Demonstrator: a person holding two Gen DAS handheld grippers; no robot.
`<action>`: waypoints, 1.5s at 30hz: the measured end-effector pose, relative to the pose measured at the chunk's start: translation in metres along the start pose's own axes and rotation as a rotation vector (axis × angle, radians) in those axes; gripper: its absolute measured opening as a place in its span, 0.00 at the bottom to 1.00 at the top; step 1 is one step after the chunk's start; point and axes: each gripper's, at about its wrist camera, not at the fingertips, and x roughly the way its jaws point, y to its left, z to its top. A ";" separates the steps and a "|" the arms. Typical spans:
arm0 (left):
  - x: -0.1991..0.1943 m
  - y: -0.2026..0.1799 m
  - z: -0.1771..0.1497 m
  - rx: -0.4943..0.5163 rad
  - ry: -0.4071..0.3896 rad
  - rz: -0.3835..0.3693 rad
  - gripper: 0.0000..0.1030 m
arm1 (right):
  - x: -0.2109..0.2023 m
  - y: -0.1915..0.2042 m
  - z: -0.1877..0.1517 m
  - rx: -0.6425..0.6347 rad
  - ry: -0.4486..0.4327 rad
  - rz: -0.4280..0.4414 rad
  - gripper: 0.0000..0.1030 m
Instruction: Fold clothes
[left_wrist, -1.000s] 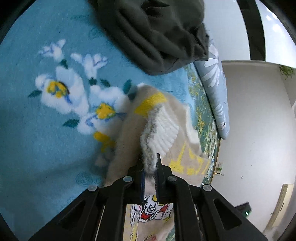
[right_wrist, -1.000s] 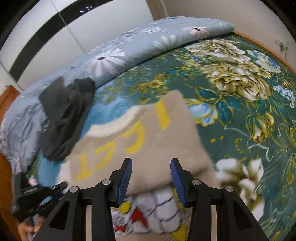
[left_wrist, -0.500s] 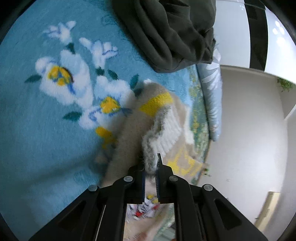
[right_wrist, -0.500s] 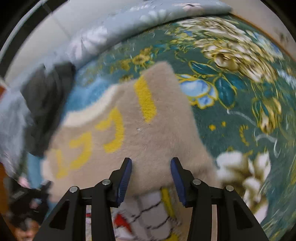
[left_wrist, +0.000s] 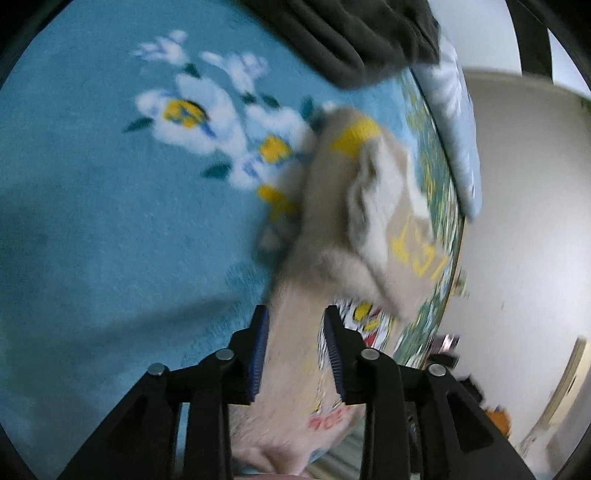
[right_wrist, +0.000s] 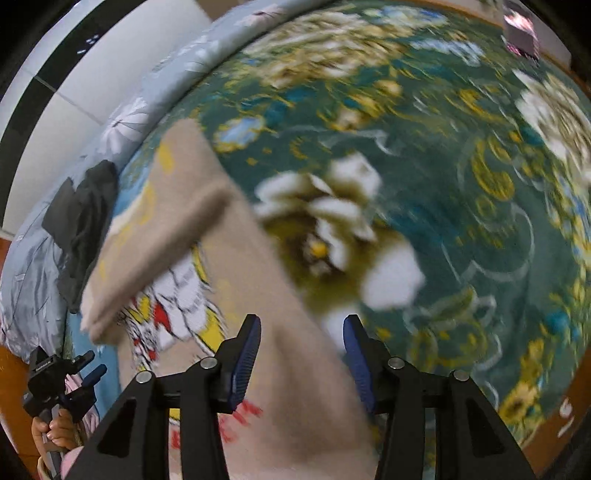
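A beige fleece garment (left_wrist: 332, 236) with yellow letters and a cartoon print lies on the floral bedspread (left_wrist: 92, 221), its top part folded down over the print. My left gripper (left_wrist: 295, 321) is open just above the garment's near part, holding nothing. In the right wrist view the same garment (right_wrist: 236, 258) stretches from my fingers toward the far left. My right gripper (right_wrist: 301, 332) is open over the garment's right edge. The left gripper (right_wrist: 62, 373) shows at the lower left, in a hand.
A dark grey garment (left_wrist: 354, 33) lies bunched at the far side of the bed; it also shows in the right wrist view (right_wrist: 81, 214). A pale blue floral quilt (right_wrist: 122, 125) runs along the wall side. The green floral bedspread (right_wrist: 461, 184) spreads to the right.
My left gripper has opened and let go of the garment's white ribbed edge, which dropped onto the garment. Both grippers have pulled back toward the near side. The right gripper stays open.
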 end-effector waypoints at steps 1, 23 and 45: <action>0.002 -0.001 -0.002 0.018 0.008 0.013 0.33 | -0.001 -0.006 -0.004 0.012 0.005 -0.001 0.49; 0.039 0.013 -0.085 0.222 0.133 0.095 0.46 | -0.018 -0.067 -0.055 0.145 0.032 0.053 0.49; 0.017 -0.019 -0.100 0.256 0.039 -0.143 0.09 | -0.041 -0.061 -0.062 0.123 0.029 0.109 0.11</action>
